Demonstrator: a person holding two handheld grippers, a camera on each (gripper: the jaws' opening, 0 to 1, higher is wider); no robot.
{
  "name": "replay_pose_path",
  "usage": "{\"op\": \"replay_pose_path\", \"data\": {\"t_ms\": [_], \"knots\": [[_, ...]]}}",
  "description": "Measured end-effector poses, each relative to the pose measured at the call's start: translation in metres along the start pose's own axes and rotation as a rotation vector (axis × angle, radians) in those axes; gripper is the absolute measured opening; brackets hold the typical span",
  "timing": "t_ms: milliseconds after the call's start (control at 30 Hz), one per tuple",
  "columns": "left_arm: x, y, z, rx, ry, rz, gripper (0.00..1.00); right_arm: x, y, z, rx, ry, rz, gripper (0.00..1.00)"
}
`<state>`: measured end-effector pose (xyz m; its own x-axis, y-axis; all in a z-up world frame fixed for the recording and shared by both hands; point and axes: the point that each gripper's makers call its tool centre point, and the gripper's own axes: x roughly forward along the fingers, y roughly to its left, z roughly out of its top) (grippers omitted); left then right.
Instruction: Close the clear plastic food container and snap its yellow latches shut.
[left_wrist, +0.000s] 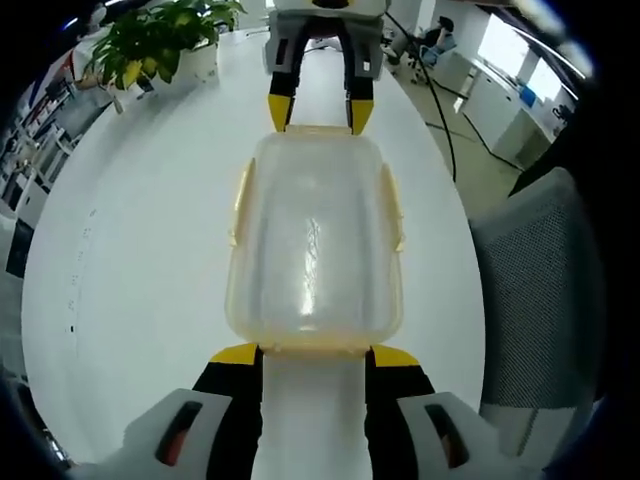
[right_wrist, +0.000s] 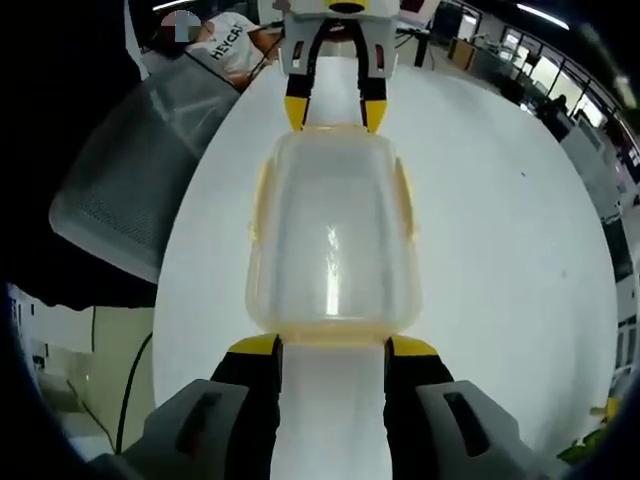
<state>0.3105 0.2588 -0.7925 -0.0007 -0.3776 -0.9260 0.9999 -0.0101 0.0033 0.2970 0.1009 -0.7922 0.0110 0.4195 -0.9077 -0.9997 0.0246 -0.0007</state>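
The clear plastic food container (left_wrist: 315, 245) is sitting lid-on in the middle of the white table (left_wrist: 140, 260), between my two grippers, one at each short end. In the left gripper view my left gripper (left_wrist: 313, 352) is standing at the near end with its yellow tips spread wide, one at each corner of the box, and it is gripping nothing. The right gripper (left_wrist: 320, 112) is facing me across the lid in the same way. In the right gripper view I am seeing the mirror of it: the right gripper (right_wrist: 332, 345) is parted about as wide as the box end and is empty, its tips just beside the near latch (right_wrist: 332, 335), while the left gripper (right_wrist: 335, 110) is waiting at the far end.

The yellow side latches (left_wrist: 241, 200) look to be flaring outward rather than lying flat, so I am judging them not yet snapped. Whether the end latches are down I cannot tell.

What I am worrying about:
- The box is light and the table is smooth, so if one gripper is pushing harder than the other, the box may be sliding or turning away from me
- If the lid is sitting slightly askew, a latch could be catching on the rim and springing back
- Pressing a tip on the flexible lid instead of the latch could be bowing it and popping a corner loose
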Motion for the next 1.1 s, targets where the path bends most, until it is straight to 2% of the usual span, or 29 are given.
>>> {"op": "replay_pose_path", "data": {"t_ms": [200, 533, 633, 867, 1033, 1100], "knots": [[-0.001, 0.001, 0.0, 0.019, -0.002, 0.01, 0.35, 0.0, -0.001, 0.0, 0.001, 0.017, -0.01, 0.38], [-0.003, 0.003, -0.002, 0.026, -0.037, 0.018, 0.36, -0.001, -0.001, -0.001, -0.009, 0.006, -0.02, 0.39], [-0.003, 0.007, -0.005, 0.004, -0.046, 0.035, 0.38, -0.005, -0.004, -0.001, 0.005, -0.009, -0.036, 0.4], [-0.01, 0.005, -0.012, -0.107, -0.119, 0.024, 0.37, -0.015, 0.0, -0.005, 0.095, -0.053, -0.027, 0.41], [-0.024, 0.01, -0.009, -0.297, -0.239, 0.024, 0.36, -0.025, -0.003, -0.008, 0.167, -0.079, -0.067, 0.43], [-0.03, 0.009, -0.009, -0.38, -0.266, 0.019, 0.35, -0.03, -0.004, -0.003, 0.242, -0.125, -0.075, 0.43]]}}
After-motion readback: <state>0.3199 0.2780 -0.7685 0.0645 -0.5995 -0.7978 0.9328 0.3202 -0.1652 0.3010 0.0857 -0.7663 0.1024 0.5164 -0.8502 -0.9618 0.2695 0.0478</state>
